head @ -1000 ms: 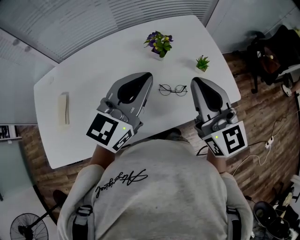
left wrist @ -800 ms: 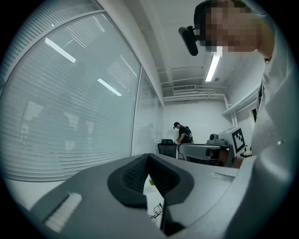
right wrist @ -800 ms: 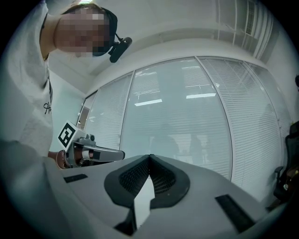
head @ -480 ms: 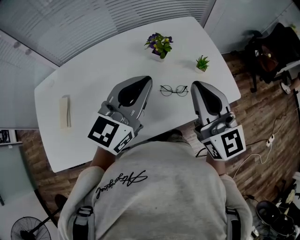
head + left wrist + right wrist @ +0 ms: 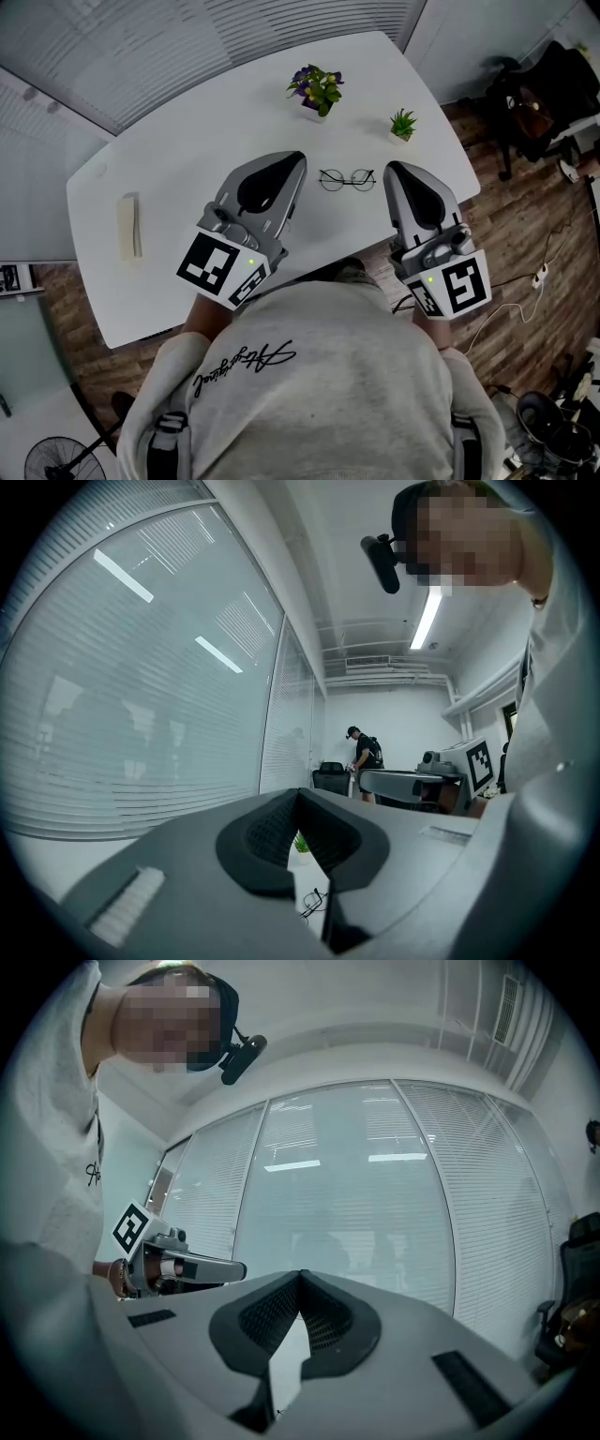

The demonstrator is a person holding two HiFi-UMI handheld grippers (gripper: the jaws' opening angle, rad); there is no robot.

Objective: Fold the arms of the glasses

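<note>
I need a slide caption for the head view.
Left claw and right claw, both shut, flank glasses on a table.

**Bright, Even Light; Strong Fisheye Bending**

The head view is bright and evenly lit, with the white counter [image 5: 178,178] carrying only faint, soft shadows; straight lines bow near its edges. Both gripper views are round fisheye pictures with black corners. A ceiling strip light [image 5: 427,619] glares in the left gripper view, and lamp reflections streak the glass wall [image 5: 141,667]. The left gripper [image 5: 298,797], close to the lens, looks soft.
</note>
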